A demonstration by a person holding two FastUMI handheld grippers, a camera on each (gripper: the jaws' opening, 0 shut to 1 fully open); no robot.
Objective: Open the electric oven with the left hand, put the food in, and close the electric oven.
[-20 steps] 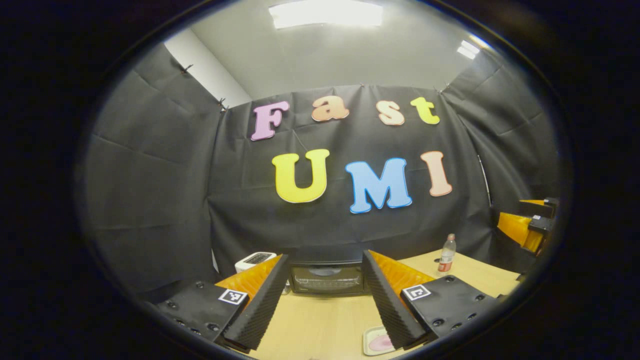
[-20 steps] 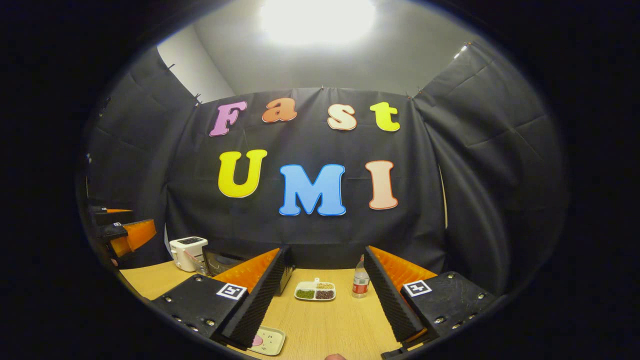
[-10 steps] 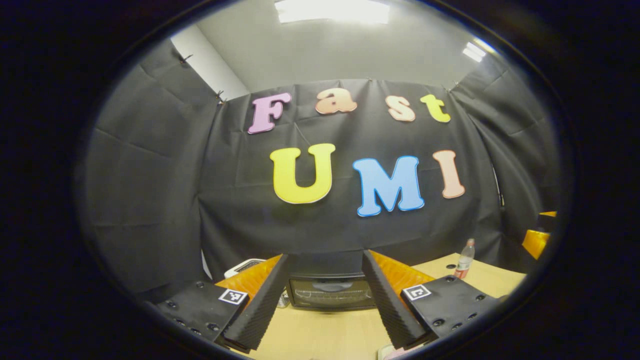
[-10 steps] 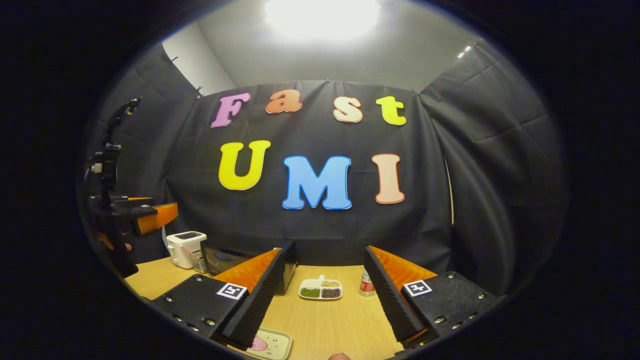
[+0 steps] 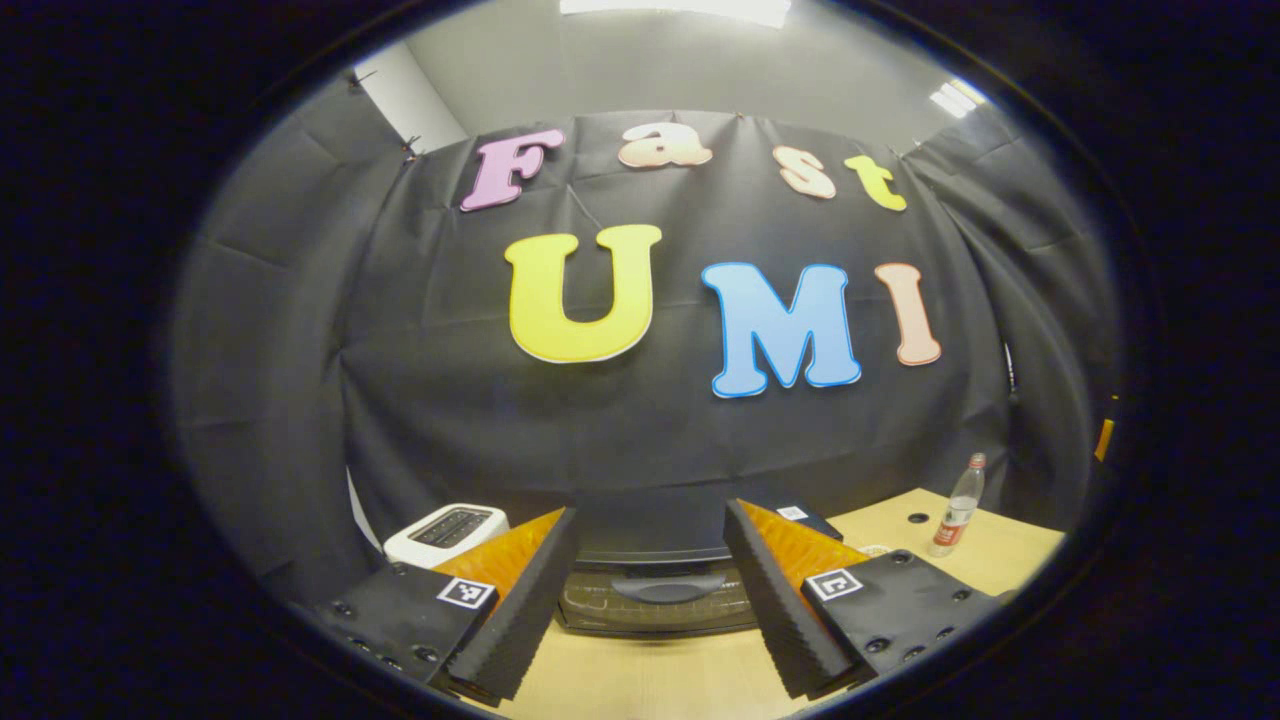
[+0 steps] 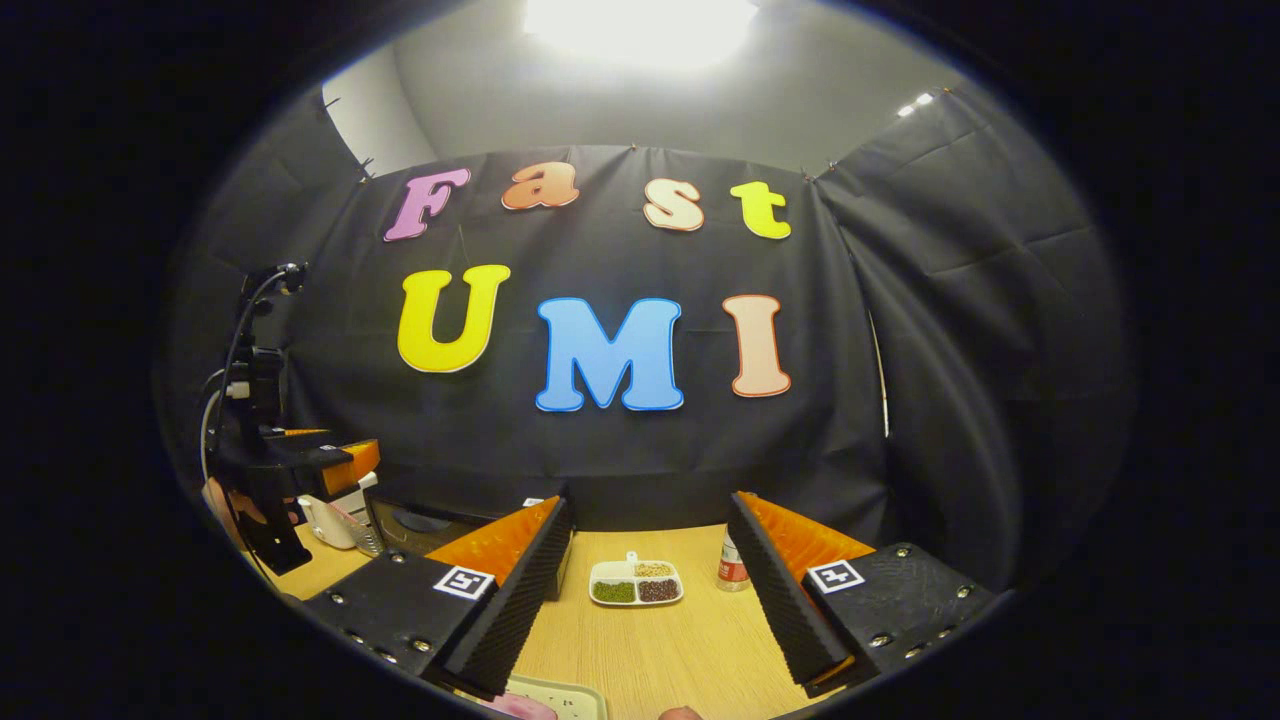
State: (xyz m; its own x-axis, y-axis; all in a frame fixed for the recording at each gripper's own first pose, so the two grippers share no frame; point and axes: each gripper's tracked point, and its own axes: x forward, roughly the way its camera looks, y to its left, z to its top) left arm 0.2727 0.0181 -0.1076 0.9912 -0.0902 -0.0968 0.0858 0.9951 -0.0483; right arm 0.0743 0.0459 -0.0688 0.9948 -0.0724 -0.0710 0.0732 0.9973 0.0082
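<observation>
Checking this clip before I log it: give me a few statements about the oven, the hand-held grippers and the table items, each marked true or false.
1. The electric oven door is closed. True.
2. The left hand-held gripper is shut on the oven handle. False: its fingers stand apart, with the handle showing between them, not gripped.
3. A white toaster stands beside the oven. True.
4. The right hand-held gripper holds the divided snack tray. False: it is open, and the tray lies on the table ahead of it.
5. A bottle stands upright on the table. True.
</observation>
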